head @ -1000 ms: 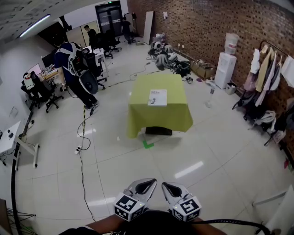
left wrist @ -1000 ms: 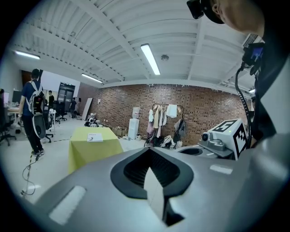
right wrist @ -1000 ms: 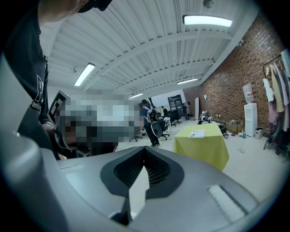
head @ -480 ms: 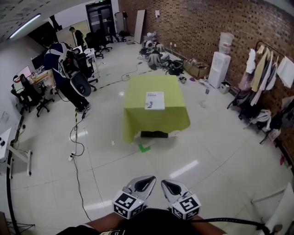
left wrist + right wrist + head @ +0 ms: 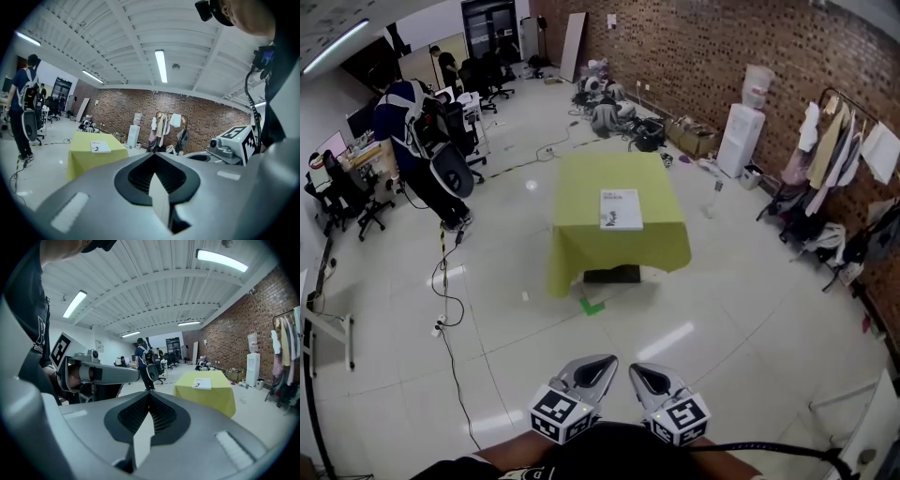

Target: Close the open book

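Book point(image 5: 622, 208): it lies flat on the table point(image 5: 581, 248), well ahead of you across open floor point(image 5: 722, 309), and neither gripper is near it.

Closest to you, at the bottom of the head view, your two grippers sit side by side and point at the table. Your left gripper point(image 5: 605, 366) has its jaws pressed together with nothing between them; its own view shows the two tips meeting in one seam. Your right gripper point(image 5: 642, 375) is the same: jaws closed, empty. The marker cubes, left point(image 5: 561, 414) and right point(image 5: 680, 418), sit just behind the jaws.

Beyond the grippers is bare tile, with a cable point(image 5: 455, 319) trailing across it on your left. A green tape mark point(image 5: 592, 306) is stuck to the floor just before the table's near edge. A dark object point(image 5: 612, 274) shows under the hem of the yellow-green cloth that covers the table.

On the top, the book is white with dark print on its upper face, on the front half, a little right of centre. At this range you cannot tell whether it is open or shut.

Past the table, left, a person point(image 5: 408, 122) with a backpack stands among the chairs. Right, a water dispenser point(image 5: 739, 141) and a clothes rack point(image 5: 844, 150) stand against the brick wall point(image 5: 722, 56).
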Demonstrator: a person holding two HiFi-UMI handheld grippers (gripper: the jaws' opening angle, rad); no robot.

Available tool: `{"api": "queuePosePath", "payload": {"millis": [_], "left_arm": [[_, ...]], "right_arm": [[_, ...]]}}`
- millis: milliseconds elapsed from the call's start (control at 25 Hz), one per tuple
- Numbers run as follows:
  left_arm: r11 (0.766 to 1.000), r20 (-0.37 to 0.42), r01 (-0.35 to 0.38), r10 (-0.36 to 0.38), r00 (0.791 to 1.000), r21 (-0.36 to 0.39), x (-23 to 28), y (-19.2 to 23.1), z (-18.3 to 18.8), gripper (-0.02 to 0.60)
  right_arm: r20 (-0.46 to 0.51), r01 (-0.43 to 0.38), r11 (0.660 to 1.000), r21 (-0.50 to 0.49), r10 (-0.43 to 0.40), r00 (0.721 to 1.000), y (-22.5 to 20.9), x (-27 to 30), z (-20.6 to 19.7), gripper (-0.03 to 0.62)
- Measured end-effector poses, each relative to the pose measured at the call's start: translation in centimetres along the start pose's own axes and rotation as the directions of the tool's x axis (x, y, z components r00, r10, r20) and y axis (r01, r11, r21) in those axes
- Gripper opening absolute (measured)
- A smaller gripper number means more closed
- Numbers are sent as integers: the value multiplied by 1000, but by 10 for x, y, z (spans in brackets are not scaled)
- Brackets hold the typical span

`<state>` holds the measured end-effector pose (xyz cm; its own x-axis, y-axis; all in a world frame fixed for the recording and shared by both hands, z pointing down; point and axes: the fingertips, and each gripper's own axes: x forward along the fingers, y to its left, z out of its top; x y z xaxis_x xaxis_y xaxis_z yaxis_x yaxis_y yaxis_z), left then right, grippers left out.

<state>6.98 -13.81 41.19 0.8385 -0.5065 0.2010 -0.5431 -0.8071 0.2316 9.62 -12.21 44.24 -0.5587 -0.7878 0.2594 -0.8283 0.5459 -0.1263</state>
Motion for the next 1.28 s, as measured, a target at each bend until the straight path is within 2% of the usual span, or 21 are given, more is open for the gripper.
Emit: {"api": "queuePosePath", "payload": {"millis": [320, 640, 880, 1040, 1280], "left_arm": [[997, -8, 69, -69, 998, 14, -16, 58, 8, 8], [991, -5, 136, -136, 991, -16, -18, 97, 9, 8], [990, -1, 125, -125, 992, -58, -14, 123, 10, 8], [990, -7, 116, -117, 993, -74, -2, 136, 9, 8], [997, 2, 30, -30, 1000, -73, 23, 165, 22, 8]], "right_arm": [[9, 56, 998, -2, -56, 998, 15, 60, 14, 8], [-31, 108, 994, -3, -108, 994, 16, 100, 19, 8], [-83, 77, 997, -13, -78, 994, 20, 127, 22, 8], [-91, 72, 997, -9, -73, 993, 7, 137, 22, 8], [-71, 16, 1000, -20, -18, 997, -25, 161, 34, 8]]}}
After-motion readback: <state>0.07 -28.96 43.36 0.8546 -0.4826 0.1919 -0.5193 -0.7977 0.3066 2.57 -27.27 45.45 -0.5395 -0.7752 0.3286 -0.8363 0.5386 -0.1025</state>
